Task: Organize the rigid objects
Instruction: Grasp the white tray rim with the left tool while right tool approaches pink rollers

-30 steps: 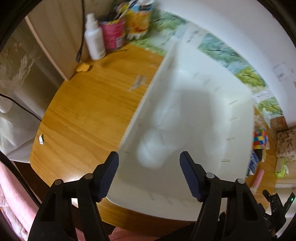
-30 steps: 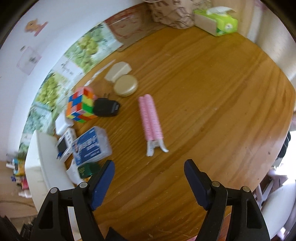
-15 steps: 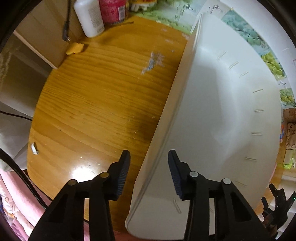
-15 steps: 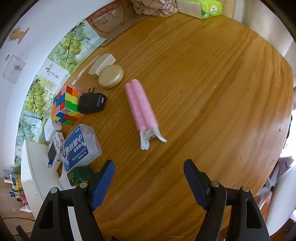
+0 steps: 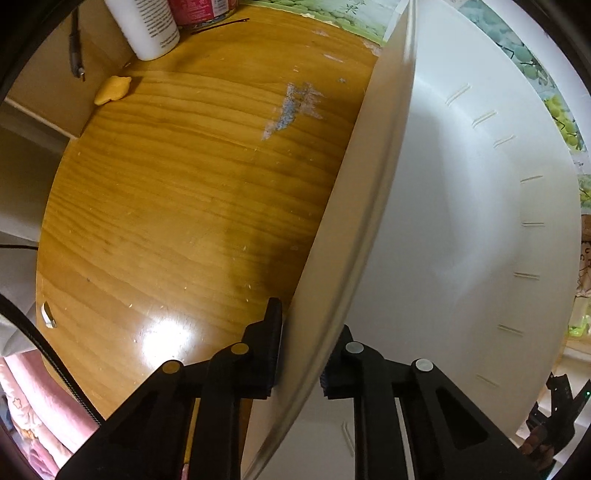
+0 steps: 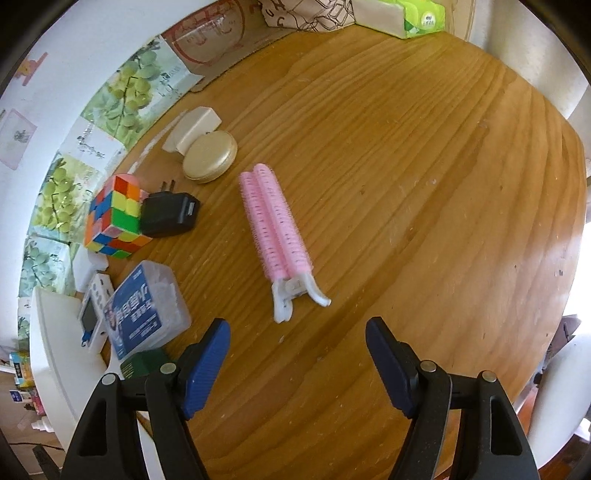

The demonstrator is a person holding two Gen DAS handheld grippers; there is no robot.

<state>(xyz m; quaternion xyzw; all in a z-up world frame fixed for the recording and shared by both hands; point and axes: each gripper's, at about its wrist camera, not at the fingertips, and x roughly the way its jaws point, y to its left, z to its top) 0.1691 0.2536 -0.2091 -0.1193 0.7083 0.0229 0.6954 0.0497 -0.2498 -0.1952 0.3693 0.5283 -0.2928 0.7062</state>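
The rim of a white bin (image 5: 461, 221) is being clamped between the fingers of the left gripper (image 5: 301, 354), one finger outside the wall and one inside, the bin tilted over the wooden table (image 5: 177, 192). The right gripper (image 6: 297, 354) is being held with its blue pads (image 6: 207, 365) wide apart above the table, a pink hair-roller clip (image 6: 275, 229) lying just ahead between them. Further left, a charger (image 6: 168, 214), a puzzle cube (image 6: 114, 218) and a clear box (image 6: 146, 310) are being kept together.

A white plastic bottle (image 5: 147, 29) and a red can (image 5: 201, 9) stand at upper left; a green tissue pack (image 6: 410, 16) sits top right.
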